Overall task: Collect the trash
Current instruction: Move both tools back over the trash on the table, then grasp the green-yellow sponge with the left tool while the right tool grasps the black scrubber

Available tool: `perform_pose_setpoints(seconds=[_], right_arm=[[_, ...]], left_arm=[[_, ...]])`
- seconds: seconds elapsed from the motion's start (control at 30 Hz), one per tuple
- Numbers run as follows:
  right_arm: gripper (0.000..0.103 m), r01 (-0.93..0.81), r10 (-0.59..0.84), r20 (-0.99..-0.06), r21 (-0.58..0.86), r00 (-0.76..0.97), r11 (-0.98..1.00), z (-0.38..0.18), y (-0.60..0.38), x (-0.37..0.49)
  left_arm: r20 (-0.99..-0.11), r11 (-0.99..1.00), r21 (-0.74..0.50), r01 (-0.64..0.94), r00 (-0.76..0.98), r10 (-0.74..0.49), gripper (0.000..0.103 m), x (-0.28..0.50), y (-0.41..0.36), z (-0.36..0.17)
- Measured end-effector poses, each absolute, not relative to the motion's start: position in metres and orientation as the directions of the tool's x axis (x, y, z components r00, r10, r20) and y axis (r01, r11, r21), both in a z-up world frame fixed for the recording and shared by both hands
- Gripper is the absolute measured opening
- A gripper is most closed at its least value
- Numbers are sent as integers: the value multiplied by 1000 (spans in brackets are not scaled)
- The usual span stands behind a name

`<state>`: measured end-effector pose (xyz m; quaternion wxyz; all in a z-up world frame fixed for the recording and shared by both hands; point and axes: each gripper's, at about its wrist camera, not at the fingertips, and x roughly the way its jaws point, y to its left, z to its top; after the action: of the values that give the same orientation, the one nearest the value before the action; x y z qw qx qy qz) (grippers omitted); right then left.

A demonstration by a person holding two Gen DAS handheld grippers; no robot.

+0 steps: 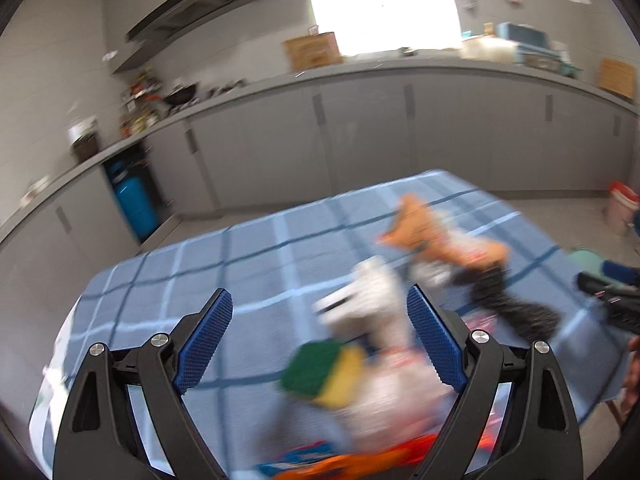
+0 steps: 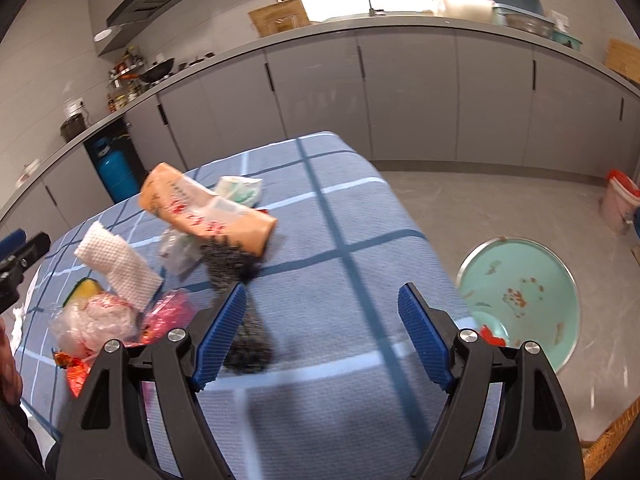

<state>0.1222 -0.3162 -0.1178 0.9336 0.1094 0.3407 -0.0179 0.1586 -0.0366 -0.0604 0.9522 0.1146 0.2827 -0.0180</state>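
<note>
Trash heap on blue checked tablecloth point(image 2: 340, 216), both grippers wide open, nothing held.

Trash sits on the cloth's left part in right wrist view: 1 orange wrapper point(image 2: 208, 212) w/ red print lying tilted on top, 1 white paper towel point(image 2: 120, 266), 1 dark fuzzy scrubber point(image 2: 236, 276), 1 crumpled clear plastic bag point(image 2: 94, 320), 1 pink wrapper point(image 2: 168, 314), 1 green/yellow sponge point(image 2: 82, 292), 1 white-green packet point(image 2: 240, 190), red-orange scraps at the near edge. Left gripper point(image 1: 320, 340) angles down over the heap, jaws apart, pads clear of everything; view is motion-blurred, so sponge point(image 1: 320, 376) & towel point(image 1: 372, 300) are smeared. Right gripper point(image 2: 322, 336) angles down over bare cloth, jaws spread, empty, scrubber just beside its left pad. 1 mint bin point(image 2: 520, 300) on floor right of the table, bits inside.
</note>
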Motion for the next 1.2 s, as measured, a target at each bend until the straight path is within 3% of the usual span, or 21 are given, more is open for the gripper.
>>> perform_pose_setpoints(seconds=[0.17,0.37,0.47,0.93,1.0,1.07,1.1,1.17,1.2], right_arm=[[78,68,60,-648,171,760,983,-119,-295,128],[78,44,62,-653,145,755,988,-120,-279,131],[86,42,60,-652,139,756,989,-121,-276,131],[86,23,82,-672,145,736,989,-135,-269,136],[86,24,84,-671,150,736,988,-136,-270,136],[86,25,84,-670,152,737,988,-136,-271,136],[86,26,84,-670,153,738,988,-136,-271,136],[86,27,85,-668,155,739,988,-135,-272,135],[86,29,83,-666,155,741,987,-134,-273,135]], left_arm=[[-595,980,196,18,797,104,88,167,5,-80],[-646,995,84,43,763,22,88,172,16,-88],[-662,994,84,63,750,8,88,176,7,-94],[-727,991,46,128,685,-55,87,189,-9,-125],[-737,988,30,149,672,-79,81,189,-10,-128],[-756,985,-21,172,642,-128,58,191,-8,-132],[-762,983,-44,178,630,-148,58,190,-7,-133],[-754,981,-32,192,640,-150,40,187,-8,-131],[-750,979,-29,200,643,-154,38,185,-9,-129]])
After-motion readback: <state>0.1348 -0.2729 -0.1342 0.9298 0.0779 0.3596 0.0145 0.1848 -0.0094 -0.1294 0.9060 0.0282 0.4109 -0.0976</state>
